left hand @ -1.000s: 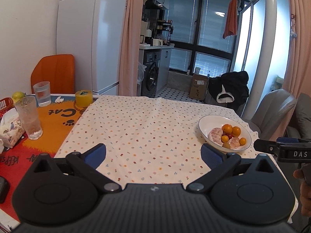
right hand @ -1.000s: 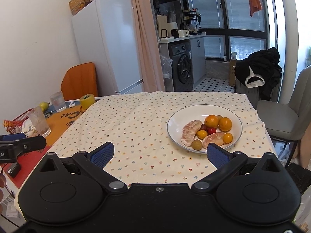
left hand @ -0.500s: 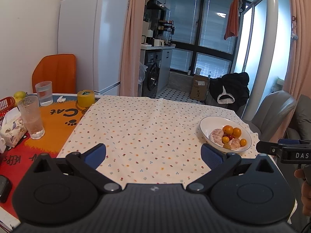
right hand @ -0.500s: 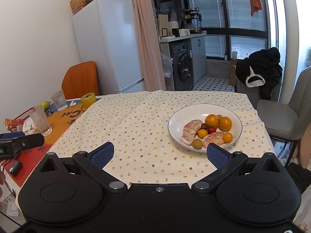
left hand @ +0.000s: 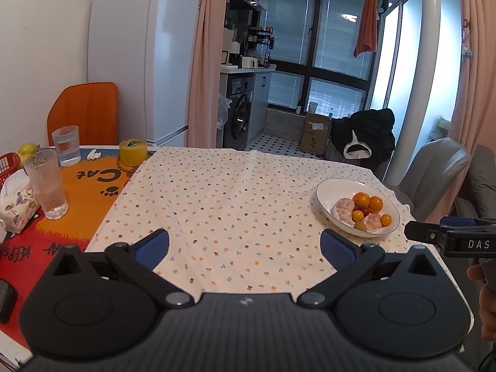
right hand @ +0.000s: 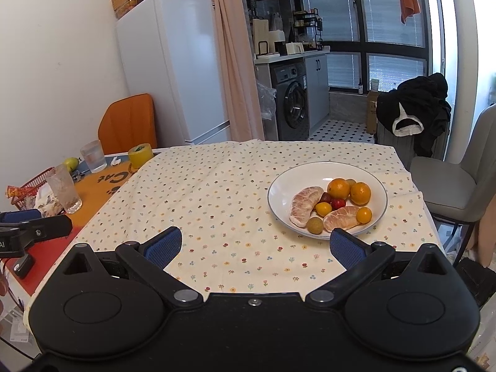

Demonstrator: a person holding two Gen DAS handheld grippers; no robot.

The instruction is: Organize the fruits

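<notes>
Your fruit all sat in the white plate [right hand: 376, 183] on the floral tablecloth [right hand: 217, 186].
It held two pomelo segments [right hand: 302, 206], two oranges [right hand: 338, 188], smaller fruits; your left gripper [left hand: 245, 243] and right gripper [right hand: 254, 245] hung near it, jaws spread, empty.

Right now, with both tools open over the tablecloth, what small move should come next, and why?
Probably ease the right tool forward toward the white round plate. Its fruit, like the small green-brown round fruit, lies just ahead of that open, empty tool; the left tool is farther away.
</notes>
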